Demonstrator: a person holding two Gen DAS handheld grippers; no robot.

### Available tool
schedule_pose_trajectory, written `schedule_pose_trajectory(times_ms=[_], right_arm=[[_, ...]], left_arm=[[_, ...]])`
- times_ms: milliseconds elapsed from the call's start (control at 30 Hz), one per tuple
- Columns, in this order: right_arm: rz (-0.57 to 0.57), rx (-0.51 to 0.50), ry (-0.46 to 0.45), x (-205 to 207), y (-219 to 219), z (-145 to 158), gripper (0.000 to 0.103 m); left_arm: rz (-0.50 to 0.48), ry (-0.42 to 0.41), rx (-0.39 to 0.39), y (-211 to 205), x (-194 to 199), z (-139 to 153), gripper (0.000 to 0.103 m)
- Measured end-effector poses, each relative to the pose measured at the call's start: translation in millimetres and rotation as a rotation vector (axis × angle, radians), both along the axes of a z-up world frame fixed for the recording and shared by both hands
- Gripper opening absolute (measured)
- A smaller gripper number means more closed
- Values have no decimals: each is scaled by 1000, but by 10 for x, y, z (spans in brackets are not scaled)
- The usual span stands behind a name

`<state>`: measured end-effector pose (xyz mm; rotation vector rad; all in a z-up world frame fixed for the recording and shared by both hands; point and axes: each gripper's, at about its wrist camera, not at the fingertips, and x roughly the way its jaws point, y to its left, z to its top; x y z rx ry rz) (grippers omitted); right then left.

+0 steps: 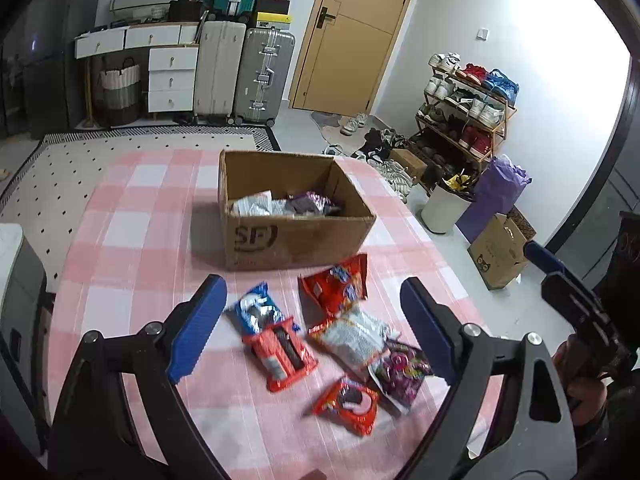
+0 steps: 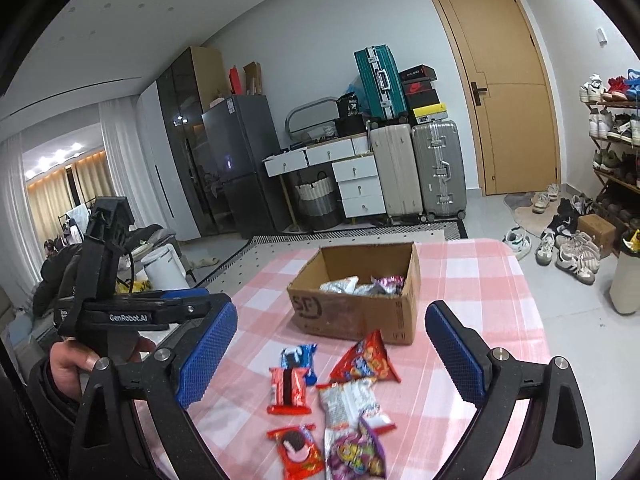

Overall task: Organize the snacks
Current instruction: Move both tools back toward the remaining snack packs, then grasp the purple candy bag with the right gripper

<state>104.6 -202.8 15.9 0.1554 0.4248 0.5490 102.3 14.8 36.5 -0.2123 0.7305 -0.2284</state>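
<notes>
Near the table's middle, we saw six snack packets before the cardboard box.
Our left gripper and right gripper both gaped wide, holding nothing.

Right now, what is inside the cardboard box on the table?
The cardboard box holds a few snack packets: a silvery-white one and a purple one. Its front wall hides the bottom, so anything lying lower cannot be seen.

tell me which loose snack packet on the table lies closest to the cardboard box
The red triangular chip packet, whose tip almost meets the brown cardboard box. The blue cookie packet and the other packets lie further back on the pink checked tablecloth.
</notes>
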Motion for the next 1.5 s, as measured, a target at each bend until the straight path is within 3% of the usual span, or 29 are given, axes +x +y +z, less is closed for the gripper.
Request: schedule_pose_trajectory(times_ms=[100,167,633,1033,1333,1367,1467,1500], right_arm=[[-1,-7,13,-132,21,-79,97],[-1,3,17,-228,9,-140,97],[-12,-10,170,-398,-13,-814,97],[10,4,328,-85,10,-1465,97],[31,45,402,152,27,-1739,97],[33,44,401,179,39,-1754,96],[52,48,416,235,67,-1791,78],[57,48,429,264,76,-1816,77]], left_arm=[[8,-11,-1,42,-198,-10,90],[19,-21,-6,79,-293,-19,102],[26,-31,-22,107,-652,-306,102],[-31,66,-35,-42,-472,-907,102],[-57,136,-20,-143,-298,-1269,102],[-53,145,-18,-144,-274,-1317,102],[-43,167,-42,-107,-210,-1435,102],[-43,175,-49,-93,-194,-1457,102]])
